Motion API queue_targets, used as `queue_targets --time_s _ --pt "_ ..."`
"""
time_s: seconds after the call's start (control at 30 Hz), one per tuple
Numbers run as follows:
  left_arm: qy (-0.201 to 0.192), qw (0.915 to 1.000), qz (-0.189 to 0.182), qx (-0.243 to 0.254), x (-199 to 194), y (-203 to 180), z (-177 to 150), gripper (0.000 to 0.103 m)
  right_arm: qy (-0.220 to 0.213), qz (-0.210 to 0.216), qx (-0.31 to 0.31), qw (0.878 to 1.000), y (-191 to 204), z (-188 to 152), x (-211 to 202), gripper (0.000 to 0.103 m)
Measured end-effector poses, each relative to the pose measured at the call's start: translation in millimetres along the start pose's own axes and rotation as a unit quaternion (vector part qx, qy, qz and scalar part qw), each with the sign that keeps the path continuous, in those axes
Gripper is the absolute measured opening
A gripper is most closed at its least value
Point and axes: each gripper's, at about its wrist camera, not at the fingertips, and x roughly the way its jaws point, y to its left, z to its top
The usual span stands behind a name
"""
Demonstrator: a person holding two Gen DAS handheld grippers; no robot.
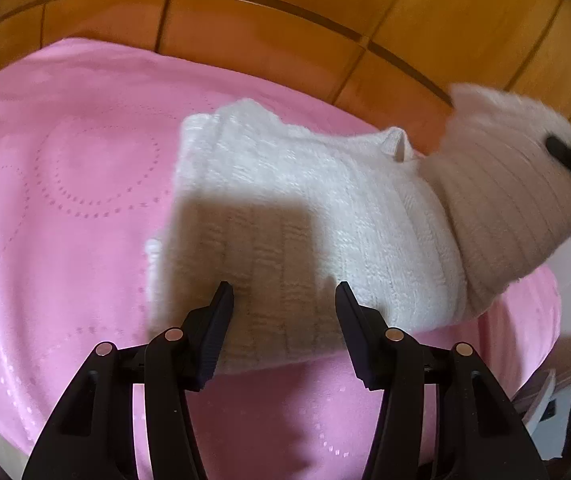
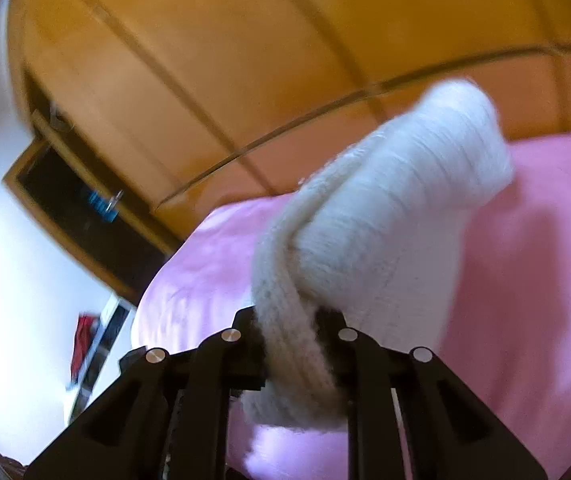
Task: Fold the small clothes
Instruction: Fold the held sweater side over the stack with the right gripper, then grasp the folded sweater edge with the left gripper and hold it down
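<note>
A small white knitted garment (image 1: pixel 305 216) lies partly folded on a pink blanket (image 1: pixel 65 200). My left gripper (image 1: pixel 284 292) is open and empty, its fingers just above the garment's near edge. My right gripper (image 2: pixel 290 320) is shut on the garment's ribbed end (image 2: pixel 365 248) and holds that end lifted off the blanket. In the left wrist view the lifted end (image 1: pixel 509 184) rises at the right, with the right gripper's black tips (image 1: pixel 569 156) pinching it.
The pink blanket (image 2: pixel 525 280) covers a bed. A wooden panelled headboard (image 1: pixel 285 12) stands behind it. In the right wrist view a white wall (image 2: pixel 5 240) and a dark wooden-framed opening (image 2: pixel 85 216) are at the left.
</note>
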Motion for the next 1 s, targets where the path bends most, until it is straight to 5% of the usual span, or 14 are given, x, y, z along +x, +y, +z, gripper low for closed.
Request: queue_targets --time_s 0.2,0.43,0.57,0.7,0.83,1.0 --pt "-0.029 0.9977 -0.02 -0.058 -30 34 2 0.052 0.086 0.029 -0.058 0.994 65 -17 99 0.013" --pt "-0.052 0.9908 -0.052 -0.114 -64 73 5 0.052 0.164 -0.006 -0.112 0.98 83 -68 178 0.019" --pt "-0.058 0.9821 -0.104 -0.146 -75 77 11 0.067 0.156 0.05 -0.115 0.98 88 -70 167 0.061" --pt "-0.049 0.9718 -0.161 -0.165 -74 75 22 0.074 0.141 0.068 -0.121 0.98 89 -74 135 0.064" --pt "-0.023 0.9673 -0.186 -0.171 -65 65 35 0.075 0.105 0.031 -0.111 0.988 65 -72 92 0.064" --pt "0.009 0.9726 -0.165 -0.163 -38 46 48 0.075 0.065 -0.038 -0.081 0.994 21 -74 52 0.065"
